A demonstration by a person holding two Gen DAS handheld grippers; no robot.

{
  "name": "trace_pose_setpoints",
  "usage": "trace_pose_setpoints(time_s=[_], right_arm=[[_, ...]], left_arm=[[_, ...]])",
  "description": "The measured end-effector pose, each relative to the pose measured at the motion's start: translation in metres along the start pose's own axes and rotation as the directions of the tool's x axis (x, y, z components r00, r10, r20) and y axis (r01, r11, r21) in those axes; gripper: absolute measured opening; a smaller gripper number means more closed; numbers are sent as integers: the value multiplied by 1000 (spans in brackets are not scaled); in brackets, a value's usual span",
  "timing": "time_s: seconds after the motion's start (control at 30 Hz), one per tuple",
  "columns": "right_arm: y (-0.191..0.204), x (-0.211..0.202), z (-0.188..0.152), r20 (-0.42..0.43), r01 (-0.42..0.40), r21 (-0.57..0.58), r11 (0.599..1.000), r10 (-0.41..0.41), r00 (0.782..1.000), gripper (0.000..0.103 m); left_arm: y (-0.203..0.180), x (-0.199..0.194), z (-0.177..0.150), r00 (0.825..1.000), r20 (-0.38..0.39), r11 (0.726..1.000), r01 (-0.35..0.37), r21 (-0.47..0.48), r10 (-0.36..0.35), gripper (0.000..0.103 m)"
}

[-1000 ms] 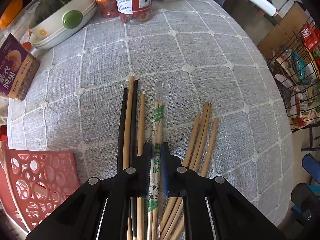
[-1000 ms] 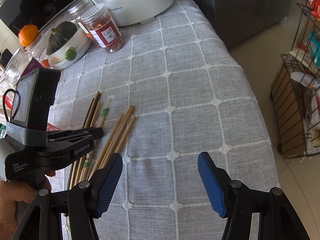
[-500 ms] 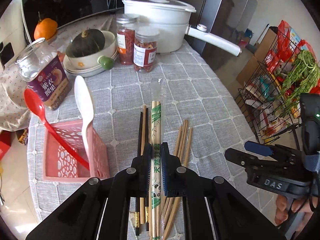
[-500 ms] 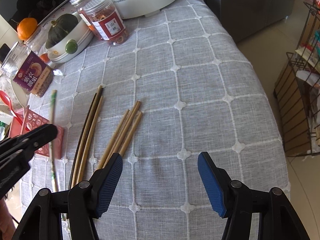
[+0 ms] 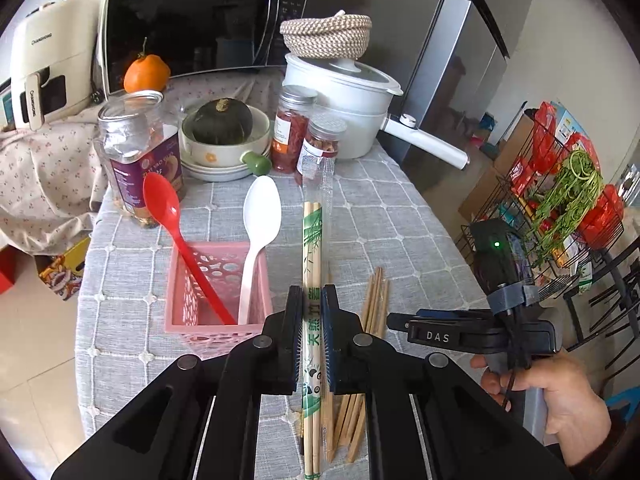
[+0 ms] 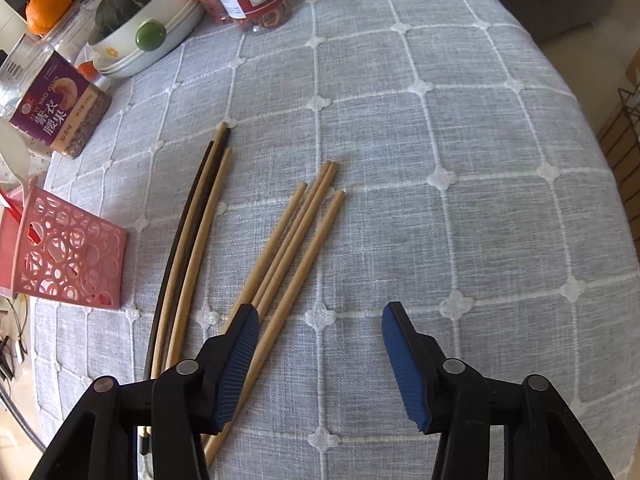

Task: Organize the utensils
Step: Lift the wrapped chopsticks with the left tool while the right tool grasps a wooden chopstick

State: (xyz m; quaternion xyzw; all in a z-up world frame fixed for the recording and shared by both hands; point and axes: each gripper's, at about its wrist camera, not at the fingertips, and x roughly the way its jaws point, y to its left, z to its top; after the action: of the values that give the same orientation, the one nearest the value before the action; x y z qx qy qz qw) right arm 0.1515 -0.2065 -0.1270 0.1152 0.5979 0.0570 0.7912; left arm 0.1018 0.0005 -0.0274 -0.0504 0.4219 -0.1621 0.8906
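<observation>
Two spoons already stand in the pink perforated basket (image 5: 218,276): a red spoon (image 5: 176,236) and a white spoon (image 5: 258,240), both leaning handle-down inside it, so I judge that part of the sorting done. My left gripper (image 5: 311,336) has its jaws closed on a wrapped pair of disposable chopsticks (image 5: 312,248) in a green-printed sleeve, held up off the counter (image 6: 440,140) and pointing away from me, just to the right of the basket. That pair looks like the next item for the basket, though it is not in yet. My right gripper (image 6: 320,364) hangs low over the grey checked cloth with its jaws wide apart and nothing between them; its left pad sits over the near ends of the loose chopsticks. Eight loose sticks, by my count, lie on the cloth: four plain bamboo chopsticks (image 6: 292,240) fanned beside the right gripper, and to their left a longer bundle (image 6: 192,240) of two dark and two pale sticks (the count is hard to be sure of where they overlap). So I would put the job somewhere short of halfway: spoons stowed, one pair in hand, both groups of loose chopsticks untouched.
</observation>
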Motion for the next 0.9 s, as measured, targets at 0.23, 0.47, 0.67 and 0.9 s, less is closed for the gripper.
trace_pose_setpoints(time_s=[0.23, 0.47, 0.67, 0.9], right_arm=[[9, 23, 7, -36, 54, -1, 999, -54, 998, 37], [24, 28, 7, -32, 187, -57, 981, -189, 981, 19], [9, 24, 10, -14, 98, -21, 995, -99, 995, 5], [-11, -23, 1, 90, -57, 44, 997, 53, 995, 5]], left_arm=[[8, -5, -3, 1000, 3, 1000, -6, 8, 6, 10], [15, -4, -4, 1000, -2, 1000, -13, -8, 13, 10], [19, -17, 0, 999, 42, 1000, -12, -22, 12, 10], [32, -57, 12, 966, 258, 997, -14, -74, 32, 10]])
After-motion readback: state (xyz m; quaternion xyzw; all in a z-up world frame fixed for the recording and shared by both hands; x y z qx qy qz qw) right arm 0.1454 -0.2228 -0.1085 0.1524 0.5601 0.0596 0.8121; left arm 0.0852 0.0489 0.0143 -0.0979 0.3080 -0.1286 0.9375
